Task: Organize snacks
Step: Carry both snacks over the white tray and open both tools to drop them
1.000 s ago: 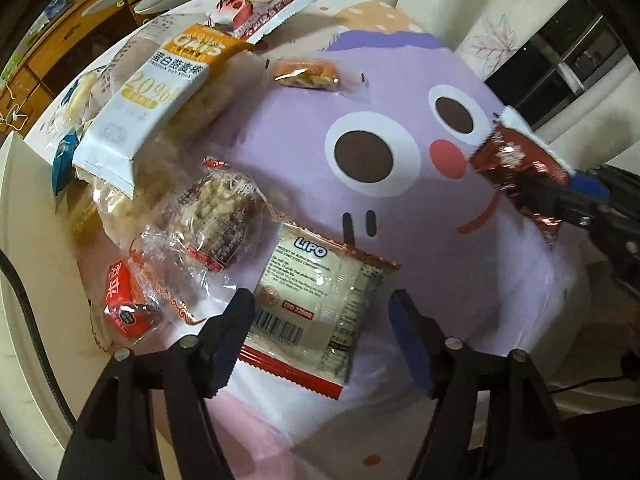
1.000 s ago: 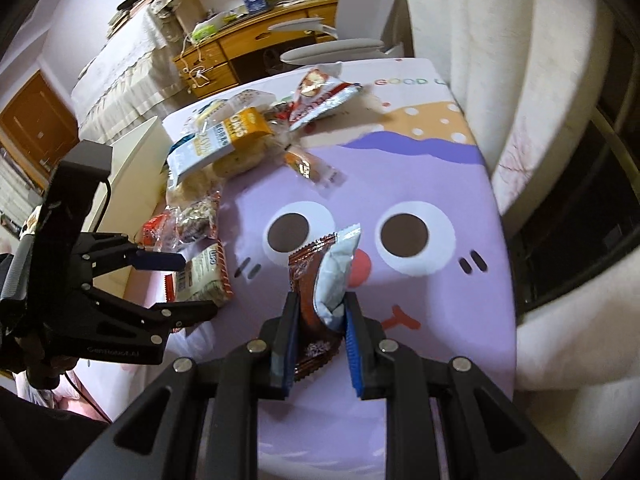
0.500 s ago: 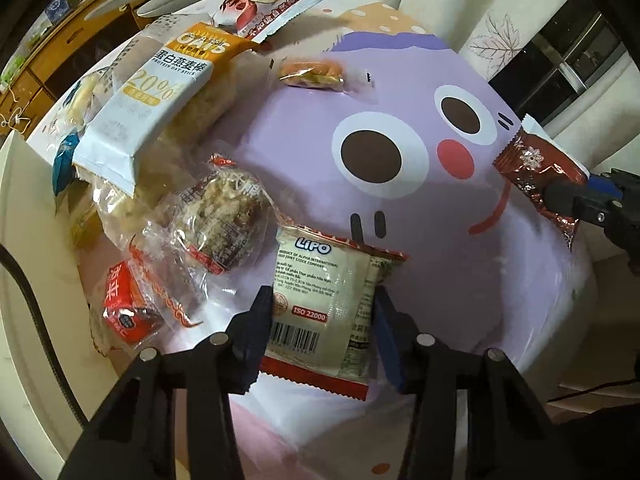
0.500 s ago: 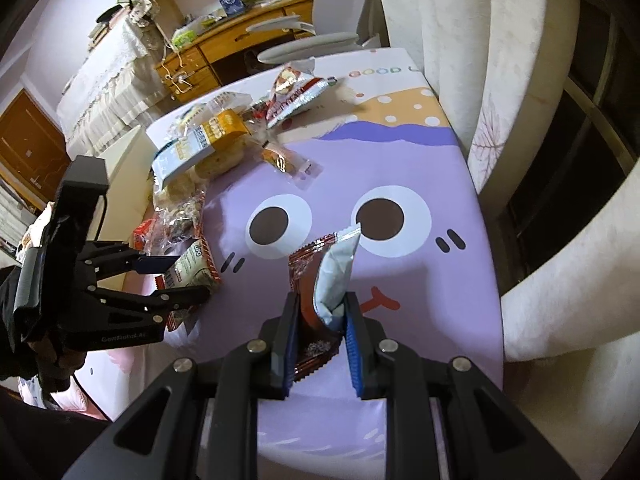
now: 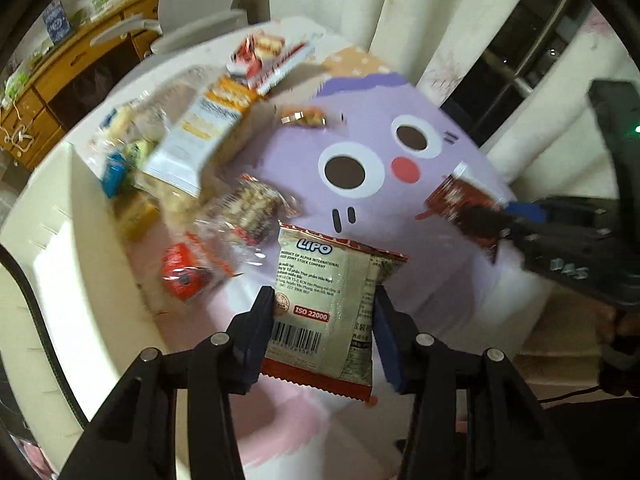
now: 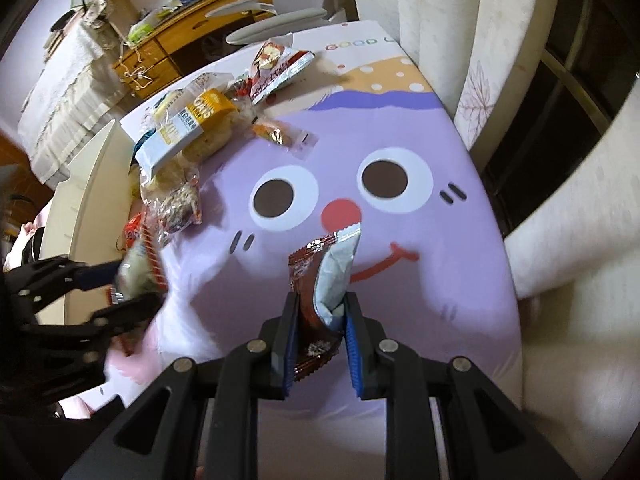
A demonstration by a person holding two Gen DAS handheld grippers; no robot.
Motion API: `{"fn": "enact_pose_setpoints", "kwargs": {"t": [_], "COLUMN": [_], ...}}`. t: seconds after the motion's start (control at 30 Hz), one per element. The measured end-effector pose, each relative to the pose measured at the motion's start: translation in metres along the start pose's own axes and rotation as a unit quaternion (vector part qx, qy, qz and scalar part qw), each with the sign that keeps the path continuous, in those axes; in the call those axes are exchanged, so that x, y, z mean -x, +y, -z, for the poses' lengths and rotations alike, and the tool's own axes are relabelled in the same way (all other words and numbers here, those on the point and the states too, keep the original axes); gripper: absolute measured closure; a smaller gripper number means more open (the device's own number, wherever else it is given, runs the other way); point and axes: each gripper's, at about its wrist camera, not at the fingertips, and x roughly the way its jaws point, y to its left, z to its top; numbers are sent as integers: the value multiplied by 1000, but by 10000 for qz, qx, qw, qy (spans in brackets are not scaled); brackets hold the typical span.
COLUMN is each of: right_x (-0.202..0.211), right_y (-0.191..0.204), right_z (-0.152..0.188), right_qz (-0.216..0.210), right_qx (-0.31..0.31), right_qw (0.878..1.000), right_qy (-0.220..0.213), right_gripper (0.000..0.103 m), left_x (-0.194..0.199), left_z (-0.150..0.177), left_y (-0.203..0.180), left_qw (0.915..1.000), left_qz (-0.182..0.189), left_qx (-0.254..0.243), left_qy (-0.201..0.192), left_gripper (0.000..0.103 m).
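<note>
Cream foil LiPO biscuit packet with red serrated ends [image 5: 332, 312], pinched by its sides between the dark pads of the left gripper [image 5: 324, 328], lifted off the purple cartoon-face table cover [image 5: 360, 120] above its near edge. Brown-red snack sachet with a silver inside [image 6: 320, 292], folded upright and clamped between the blue-padded fingers of the right gripper [image 6: 318, 328], over the cover's near-right part beside the printed red smile.

Heaped along the cover's left edge: clear-wrapped grain bar [image 5: 248, 208], small red wrapped sweet [image 5: 184, 276], long white-and-orange oat-bar pack [image 5: 204, 128], red-and-white cake packet [image 5: 268, 56] towards the far edge, small gold-wrapped candy [image 5: 304, 116] lying alone near the far middle. Nothing between either gripper and the pile.

Barcode and print of the cream packet legible only from the left wrist, much of that view blurred; silver lining of the sachet plain only from the right wrist. Both grippers level, pointing across the cover, well apart
</note>
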Motion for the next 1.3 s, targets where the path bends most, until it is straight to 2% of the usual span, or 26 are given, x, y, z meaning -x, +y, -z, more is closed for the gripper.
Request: {"fn": "enact_pose_setpoints", "kwargs": {"t": [0.23, 0.6, 0.77, 0.97, 1.1, 1.3], "right_x": [15, 41, 55, 67, 69, 71], "right_y": [40, 115, 158, 213, 242, 279], "right_z": [14, 26, 28, 26, 28, 35], "right_qz": [80, -166, -548, -1056, -1327, -1509], "right_qx": [-265, -259, 53, 681, 1127, 1800], "right_qw": [9996, 9977, 9935, 9815, 9721, 9579], "right_qy": [-69, -597, -996, -1444, -1570, -1650], "right_gripper": [82, 82, 82, 82, 82, 82], "left_x": [59, 119, 128, 137, 146, 152], "left_z": [18, 70, 91, 114, 127, 146], "left_y": [38, 121, 158, 198, 219, 239], "left_qw": [9993, 9939, 9898, 9835, 9771, 9674], "left_qz": [-75, -366, -533, -670, -713, -641], "left_qx": [58, 717, 1067, 1505, 1816, 2249], "left_qy": [-370, -754, -780, -752, -850, -974], "left_gripper": [57, 58, 58, 58, 58, 58]}}
